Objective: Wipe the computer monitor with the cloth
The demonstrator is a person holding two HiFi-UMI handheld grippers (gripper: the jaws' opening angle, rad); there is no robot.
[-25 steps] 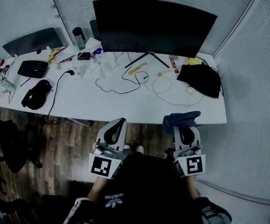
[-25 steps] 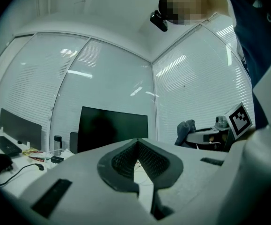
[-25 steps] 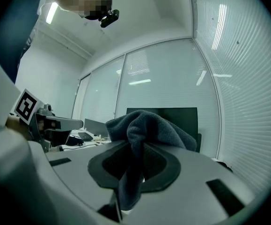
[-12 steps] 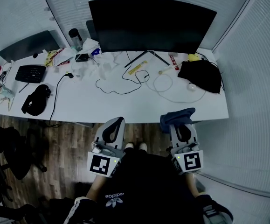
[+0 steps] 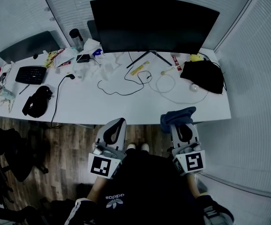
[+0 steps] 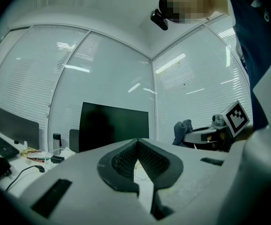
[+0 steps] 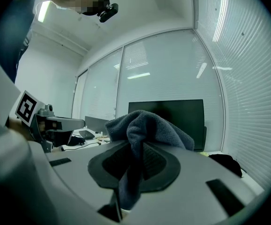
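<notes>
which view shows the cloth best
The right gripper view: the cloth fills its middle, pinched between shut jaws. The head view shows only a small blue bunch; the left gripper view, a tiny bundle far right.

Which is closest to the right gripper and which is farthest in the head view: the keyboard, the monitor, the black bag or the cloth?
1. Cloth: pinched in the right gripper itself.
2. Black bag: on the right end of the desk, just ahead.
3. Monitor: at the back, in the middle.
4. Keyboard: far off at the left end.
</notes>
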